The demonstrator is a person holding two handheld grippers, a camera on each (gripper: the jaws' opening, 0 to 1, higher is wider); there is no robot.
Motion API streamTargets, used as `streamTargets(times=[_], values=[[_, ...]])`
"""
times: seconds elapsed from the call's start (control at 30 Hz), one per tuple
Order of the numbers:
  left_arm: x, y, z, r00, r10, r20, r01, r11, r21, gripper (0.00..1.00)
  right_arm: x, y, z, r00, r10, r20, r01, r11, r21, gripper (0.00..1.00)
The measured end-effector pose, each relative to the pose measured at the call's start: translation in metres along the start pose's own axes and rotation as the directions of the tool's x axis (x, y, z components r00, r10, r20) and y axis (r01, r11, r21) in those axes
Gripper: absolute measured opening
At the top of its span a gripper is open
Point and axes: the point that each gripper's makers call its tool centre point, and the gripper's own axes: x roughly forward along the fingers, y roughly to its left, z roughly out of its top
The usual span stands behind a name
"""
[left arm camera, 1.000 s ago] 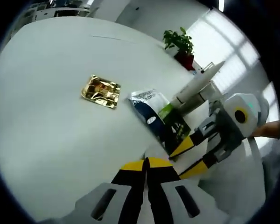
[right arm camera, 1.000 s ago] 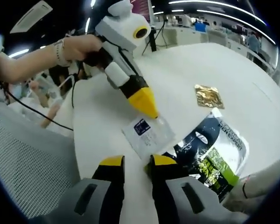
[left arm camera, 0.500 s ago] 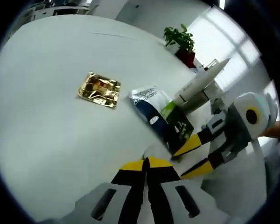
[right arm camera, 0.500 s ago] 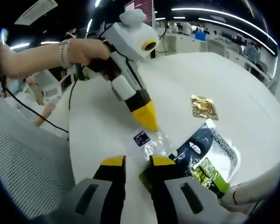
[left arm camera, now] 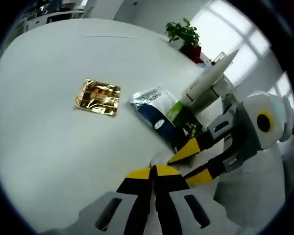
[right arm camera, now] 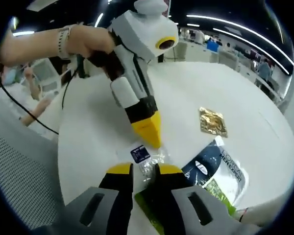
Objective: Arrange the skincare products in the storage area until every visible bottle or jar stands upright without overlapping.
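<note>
the clear sachet (right arm camera: 146,159) looked light, limp and slippery, best pinched at a flat edge; it lay on the white tabletop (left arm camera: 49,142) beside the dark blue pouch (left arm camera: 162,117), near the gold packet (left arm camera: 98,96). the left tool (right arm camera: 148,137) pressed its closed tip on it; the right tool (right arm camera: 143,172) stood narrowly parted around its near edge.

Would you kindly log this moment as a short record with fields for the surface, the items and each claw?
surface: white round table
gold sachet: flat, apart from the rest
dark blue pouch: flat
clear packet: blue label, between both claws
white tube: beyond the pouch
left claw: shut on the packet
right claw: jaws at the packet, grip unclear
</note>
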Motion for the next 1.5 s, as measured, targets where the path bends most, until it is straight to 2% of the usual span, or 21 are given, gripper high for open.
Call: streamTargets(times=[0.17,0.33,0.5,0.7,0.8,0.87,1.0,1.13,1.27,1.4,1.5], values=[[0.001,0.006,0.003,1.000,0.012,0.000,-0.012,1.000,0.018,0.00,-0.001,0.001,-0.001,1.000,0.008,-0.002,-0.008,1.000,0.009,0.20],[-0.001,0.005,0.004,1.000,-0.003,0.000,0.003,1.000,0.019,0.00,-0.001,0.001,-0.002,1.000,0.009,-0.010,-0.009,1.000,0.014,0.20],[-0.006,0.005,0.008,0.999,0.021,0.029,-0.023,0.997,0.070,0.10,-0.001,0.001,-0.002,1.000,0.007,-0.011,-0.007,1.000,0.022,0.20],[-0.016,-0.005,0.011,0.998,0.020,0.062,-0.027,0.992,0.121,0.09,-0.001,0.000,-0.002,1.000,0.006,-0.015,-0.005,1.000,0.029,0.20],[-0.014,-0.018,0.004,0.999,0.029,0.043,-0.036,0.984,0.173,0.10,-0.001,0.000,-0.003,1.000,0.005,-0.015,-0.004,1.000,0.028,0.20],[-0.012,-0.017,-0.001,0.999,0.041,0.022,-0.045,0.980,0.196,0.10,-0.001,0.001,-0.003,1.000,0.005,-0.017,-0.005,1.000,0.027,0.20],[-0.009,-0.010,-0.004,0.999,0.038,-0.001,-0.037,0.984,0.176,0.10,-0.001,0.001,-0.003,1.000,0.004,-0.019,-0.003,0.999,0.032,0.21],[-0.009,-0.004,-0.002,0.999,0.044,0.012,-0.045,0.986,0.158,0.10,-0.001,0.001,-0.003,1.000,0.005,-0.022,-0.004,1.000,0.029,0.21],[-0.007,0.006,-0.011,0.992,0.120,-0.033,-0.111,0.971,0.213,0.11,0.000,0.001,-0.003,1.000,0.005,-0.024,-0.004,1.000,0.031,0.21],[-0.008,0.005,-0.010,0.993,0.113,-0.021,-0.108,0.978,0.178,0.12,0.000,0.001,-0.003,1.000,0.002,-0.025,-0.002,0.999,0.034,0.21],[-0.007,0.009,-0.011,0.988,0.155,-0.026,-0.146,0.968,0.205,0.12,0.000,0.002,-0.003,1.000,0.002,-0.031,-0.001,0.999,0.033,0.21]])
